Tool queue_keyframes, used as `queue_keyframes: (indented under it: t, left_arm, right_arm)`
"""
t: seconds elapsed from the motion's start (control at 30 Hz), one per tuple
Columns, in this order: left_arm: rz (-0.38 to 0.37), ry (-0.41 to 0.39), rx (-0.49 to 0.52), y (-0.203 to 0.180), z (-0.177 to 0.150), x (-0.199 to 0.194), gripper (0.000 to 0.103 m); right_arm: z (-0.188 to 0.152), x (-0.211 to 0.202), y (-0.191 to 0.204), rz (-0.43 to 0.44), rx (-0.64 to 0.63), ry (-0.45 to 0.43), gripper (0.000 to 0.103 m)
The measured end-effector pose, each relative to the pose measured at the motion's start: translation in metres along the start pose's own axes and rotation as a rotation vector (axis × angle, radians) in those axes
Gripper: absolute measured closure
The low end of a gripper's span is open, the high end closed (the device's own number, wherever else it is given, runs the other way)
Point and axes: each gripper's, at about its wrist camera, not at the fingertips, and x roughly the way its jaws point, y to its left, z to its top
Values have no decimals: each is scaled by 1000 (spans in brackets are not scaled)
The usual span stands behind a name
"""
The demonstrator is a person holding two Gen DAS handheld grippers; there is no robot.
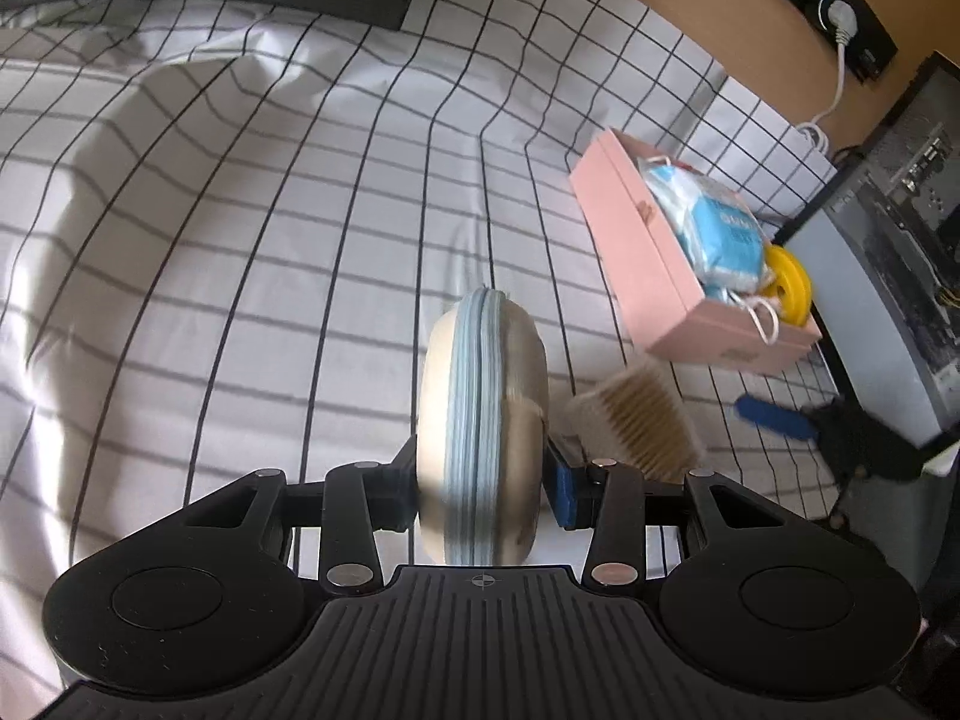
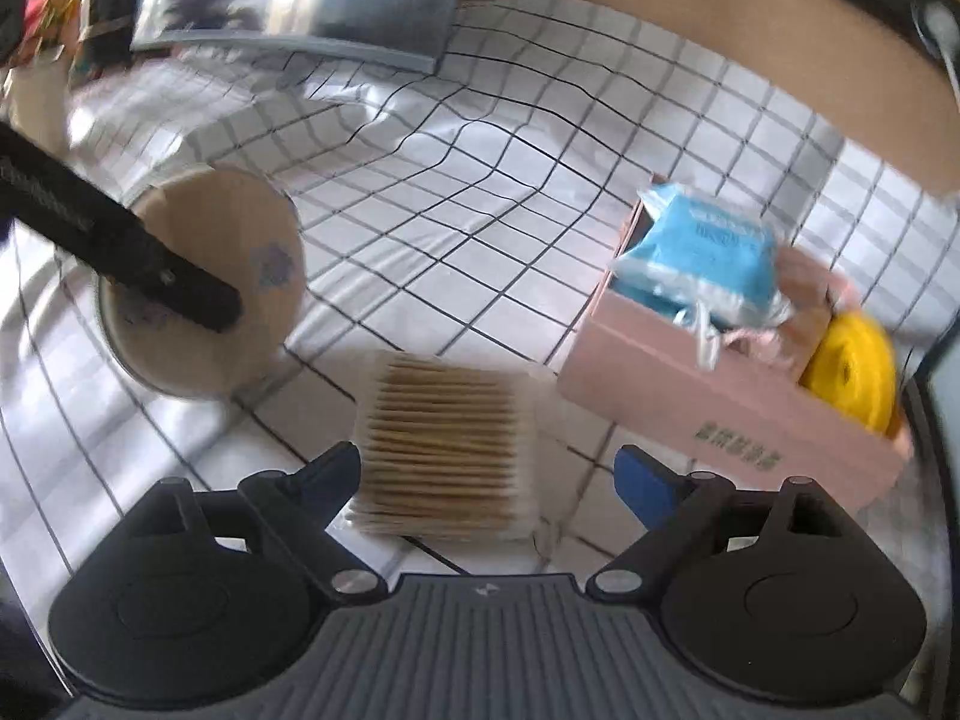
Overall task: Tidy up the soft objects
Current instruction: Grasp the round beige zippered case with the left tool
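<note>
On the checked bedsheet (image 1: 240,240), left gripper (image 1: 486,480) pinches a round zippered pouch (image 1: 483,420) edgewise; right gripper (image 2: 486,474), jaws spread, straddles the cotton-swab pack (image 2: 444,450); risk: pouch slips before reaching the pink box (image 2: 720,408).

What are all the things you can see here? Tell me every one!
round pouch: one, beige with a light blue band around its edge, held up on edge in the left claw.
pack of cotton swabs: one, tan sticks in clear wrap, flat on the sheet between the right claw's open fingers.
pink box: one, pink, open, on the sheet to the right.
blue packet: one, blue and white, sticking up out of the pink box.
yellow ring: one, yellow, at the near end of the pink box.
checked sheet: one, white with dark lines, under everything.
left claw: one, black, shut on the round pouch.
right claw: one, black with a blue pad, open.
</note>
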Motion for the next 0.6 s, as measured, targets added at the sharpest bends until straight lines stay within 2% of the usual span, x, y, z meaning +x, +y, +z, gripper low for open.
queue_keyframes:
  t: [0.1,0.17,0.27,0.37,0.43,0.5,0.6]
  left_arm:
    - [-14,12,-5,5,-8,-7,58]
    - [-29,12,-10,9,-13,-10,58]
    - [-47,15,-13,14,-18,-12,58]
    - [-68,26,-16,18,-19,-12,58]
    - [-76,35,-10,19,-19,-12,58]
    - [-82,46,-2,19,-18,-12,58]
    - [-88,55,25,18,-18,-13,58]
  right_arm:
    - [-8,-6,-8,-130,-60,17,12]
    - [-10,-7,-18,-203,-32,45,12]
    - [-2,-13,-33,-157,169,65,12]
    - [9,-9,-24,-109,305,66,12]
    - [19,-1,-5,-108,301,55,12]
    - [25,10,15,-107,234,44,12]
    - [27,34,30,-143,144,96,12]
